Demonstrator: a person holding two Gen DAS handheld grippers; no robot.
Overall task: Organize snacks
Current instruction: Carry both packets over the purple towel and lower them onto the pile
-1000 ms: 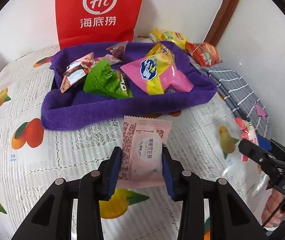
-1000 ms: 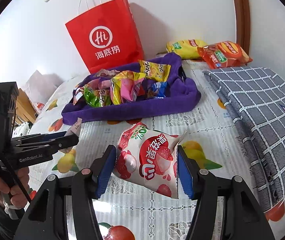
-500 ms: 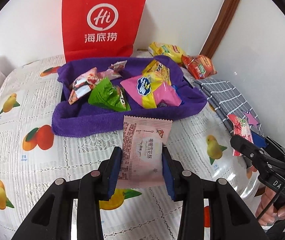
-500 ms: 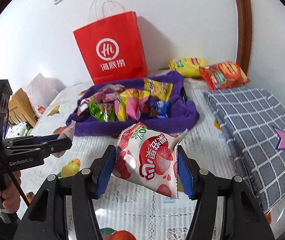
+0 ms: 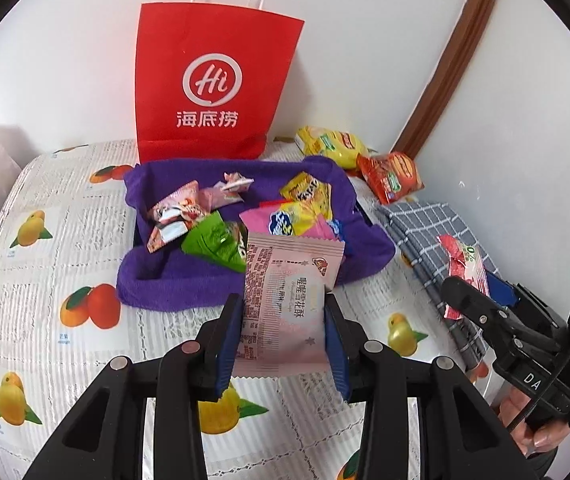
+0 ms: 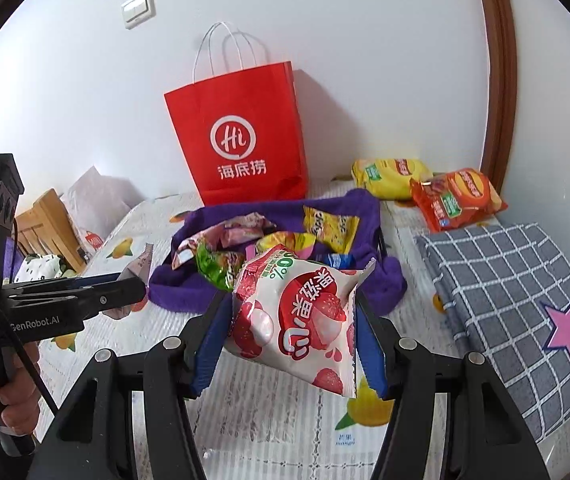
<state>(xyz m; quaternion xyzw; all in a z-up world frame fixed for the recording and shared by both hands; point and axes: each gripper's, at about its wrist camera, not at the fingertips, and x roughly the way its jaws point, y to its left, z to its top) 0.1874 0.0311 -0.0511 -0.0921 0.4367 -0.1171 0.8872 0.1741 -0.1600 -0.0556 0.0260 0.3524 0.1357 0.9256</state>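
Grippers showing: 2, left gripper [image 5: 283,338] and right gripper [image 6: 287,336], each gripping 1 pkt: pink packet [image 5: 285,300] and strawberry packet [image 6: 297,320].
Purple towel tray [image 5: 173,284] sitting on table: 1.
Small snack pkts lying in tray: approx. 7, exact count not readable since overlapping.
Chip bags lying behind tray: 2, yellow bag [image 6: 389,176] and orange bag [image 6: 457,200].
Red paper bag [image 6: 241,136] standing at wall: 1.
Grey checked cloth [image 6: 517,304] lying at right: 1.

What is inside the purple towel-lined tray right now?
The purple tray holds loose snack packets: a green one, a pink-and-yellow one, a yellow one and pinkish wrappers. Anything beneath them is hidden.
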